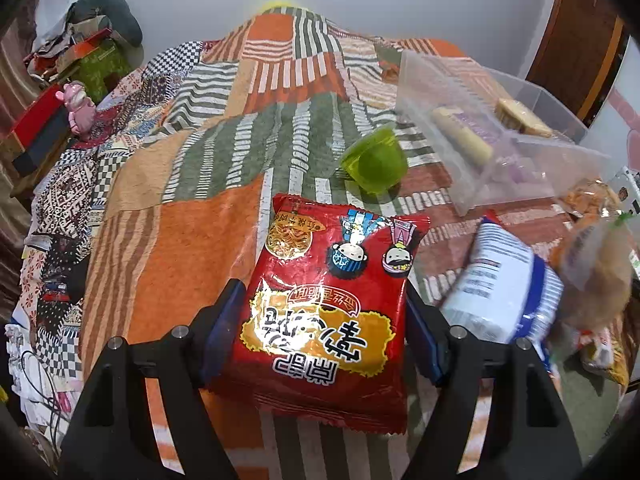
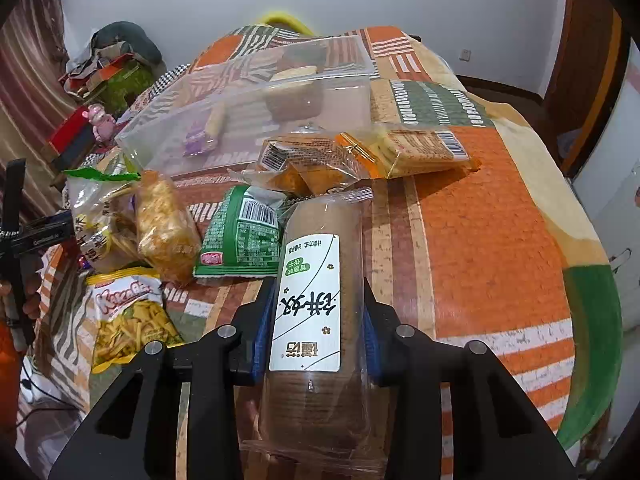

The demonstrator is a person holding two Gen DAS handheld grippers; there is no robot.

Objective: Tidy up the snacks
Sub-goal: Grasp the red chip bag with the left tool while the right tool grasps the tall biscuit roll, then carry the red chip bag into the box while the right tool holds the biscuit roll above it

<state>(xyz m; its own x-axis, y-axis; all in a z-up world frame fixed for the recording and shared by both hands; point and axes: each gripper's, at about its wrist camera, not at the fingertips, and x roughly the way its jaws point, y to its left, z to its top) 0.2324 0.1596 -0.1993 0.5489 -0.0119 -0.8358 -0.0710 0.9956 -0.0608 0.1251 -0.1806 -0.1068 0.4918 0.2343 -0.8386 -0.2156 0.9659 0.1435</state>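
Gripping a red noodle packet (image 1: 326, 320) left, seemingly lifted; biscuit roll (image 2: 310, 320) right.

We see a red noodle-snack packet (image 1: 328, 320) upside down at lower centre of the left view, a green jelly cup (image 1: 374, 164) tipped above it, and a long clear-wrapped biscuit roll (image 2: 316, 312) lengthwise at lower centre of the right view.

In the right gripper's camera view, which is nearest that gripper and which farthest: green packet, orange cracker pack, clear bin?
1. Green packet, just ahead, left of the held biscuit roll.
2. Orange cracker pack, farther, right.
3. Clear bin, farthest, back left.
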